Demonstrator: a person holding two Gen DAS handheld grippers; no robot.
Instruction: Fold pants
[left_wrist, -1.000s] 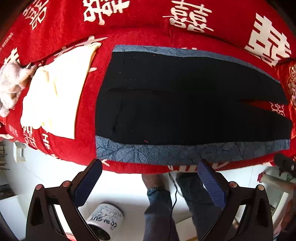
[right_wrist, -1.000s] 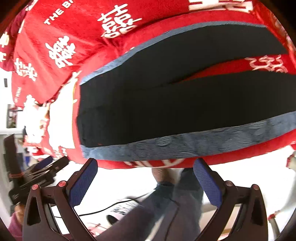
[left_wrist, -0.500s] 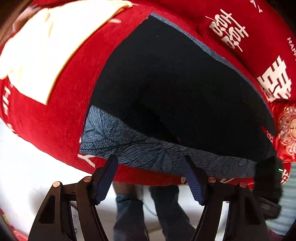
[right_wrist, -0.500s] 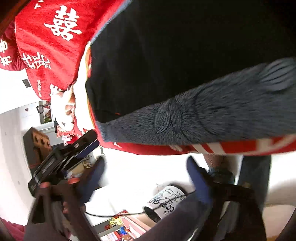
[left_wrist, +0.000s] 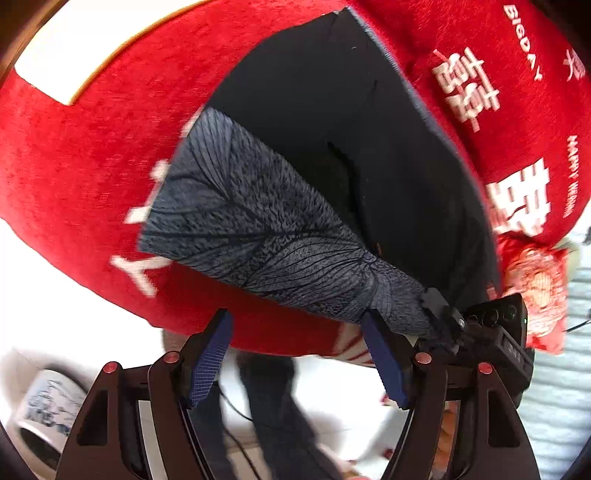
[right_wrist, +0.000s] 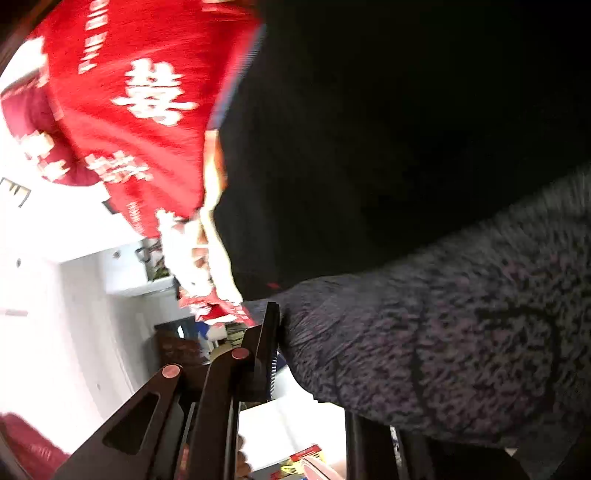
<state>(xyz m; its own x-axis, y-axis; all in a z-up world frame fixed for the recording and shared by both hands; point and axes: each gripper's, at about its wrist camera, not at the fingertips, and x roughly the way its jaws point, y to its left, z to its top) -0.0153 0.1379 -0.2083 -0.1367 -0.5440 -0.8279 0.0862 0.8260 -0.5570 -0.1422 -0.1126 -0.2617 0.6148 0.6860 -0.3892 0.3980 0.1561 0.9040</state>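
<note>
Black pants (left_wrist: 332, 122) with a grey leaf-print side stripe (left_wrist: 258, 229) lie flat on the red bed cover (left_wrist: 74, 173). My left gripper (left_wrist: 295, 317) hovers at the bed's near edge with its jaws apart and only the cover's edge between them; its right pad (left_wrist: 384, 358) sits against the stripe's rim. In the same view my right gripper (left_wrist: 441, 321) clamps the stripe further right. The right wrist view is blurred: the right gripper (right_wrist: 286, 332) has its jaws closing on the grey stripe (right_wrist: 443, 350), and the fabric hides one finger.
A cream cloth (left_wrist: 74, 51) lies on the cover beyond the pants' left end. A red patterned cushion (left_wrist: 535, 288) sits at the right. Below the bed edge are a person's jeans-clad legs (left_wrist: 273, 398) and a printed mug (left_wrist: 44, 410) on the white floor.
Both grippers came down to the bed's near edge. The left jaws narrowed from wide open. The right jaws closed from wide open onto the grey stripe.
</note>
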